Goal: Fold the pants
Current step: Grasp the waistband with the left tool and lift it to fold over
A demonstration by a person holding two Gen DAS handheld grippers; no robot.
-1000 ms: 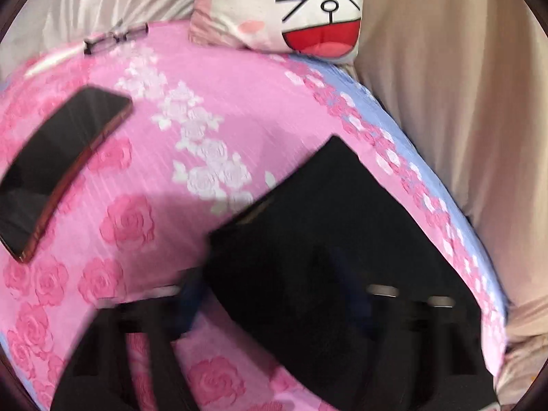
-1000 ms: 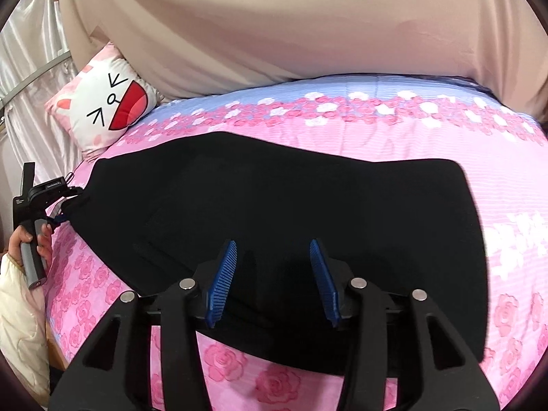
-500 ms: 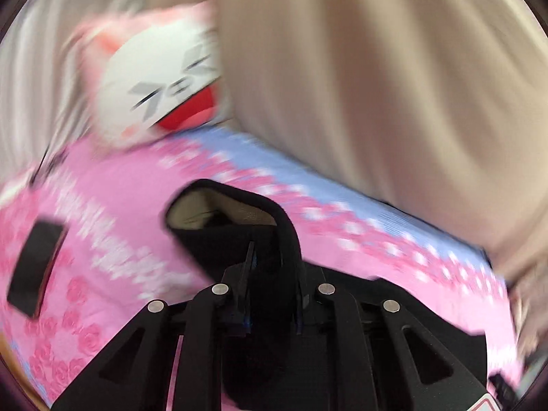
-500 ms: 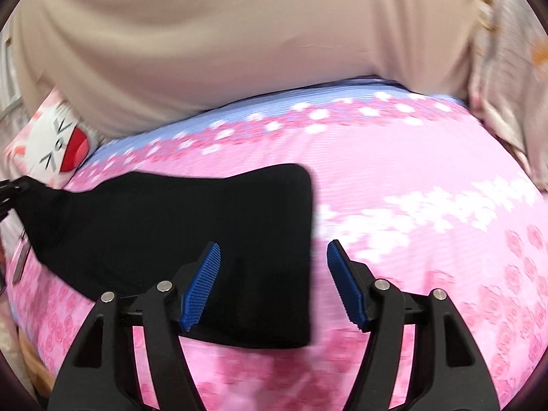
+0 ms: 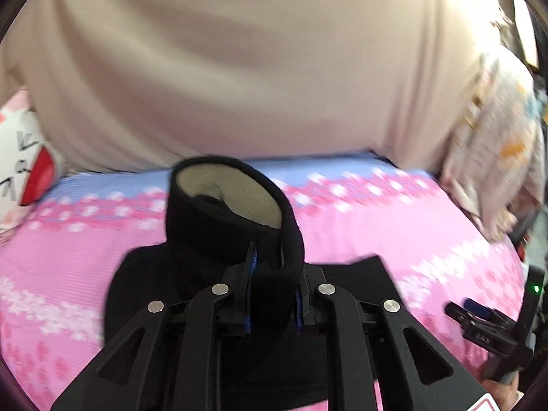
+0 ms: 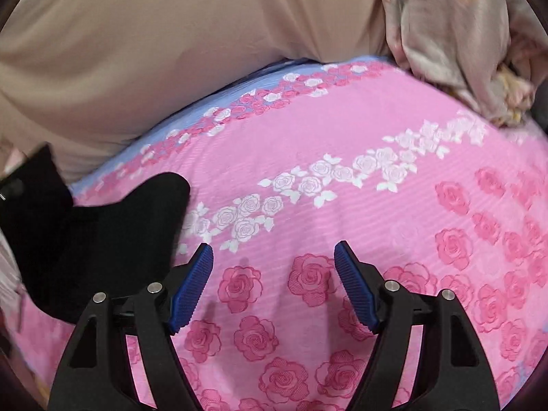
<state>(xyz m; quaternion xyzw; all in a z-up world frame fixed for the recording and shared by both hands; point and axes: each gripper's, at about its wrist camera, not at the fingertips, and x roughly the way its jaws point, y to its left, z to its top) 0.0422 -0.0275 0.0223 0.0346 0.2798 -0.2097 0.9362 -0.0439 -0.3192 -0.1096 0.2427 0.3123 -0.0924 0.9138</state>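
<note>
The black pants [image 5: 219,233] lie on the pink rose-print bed [image 5: 394,226]. My left gripper [image 5: 272,294] is shut on a raised fold of the pants; the lifted end curls over and shows its beige lining [image 5: 233,188]. In the right wrist view the pants [image 6: 102,233] lie at the left, with one corner pointing up. My right gripper [image 6: 274,287] is open and empty over bare bedsheet [image 6: 342,178], to the right of the pants. It also shows at the right edge of the left wrist view [image 5: 486,322].
A beige curtain [image 5: 257,68] hangs along the far side of the bed. A cat-face cushion [image 5: 24,167] sits at the left. A crumpled floral cloth [image 6: 455,34] lies at the far right corner of the bed.
My left gripper closed on the pants' end and carried it up and to the right, folding the pants over. My right gripper let go of nothing and swung right, off the pants onto bare sheet.
</note>
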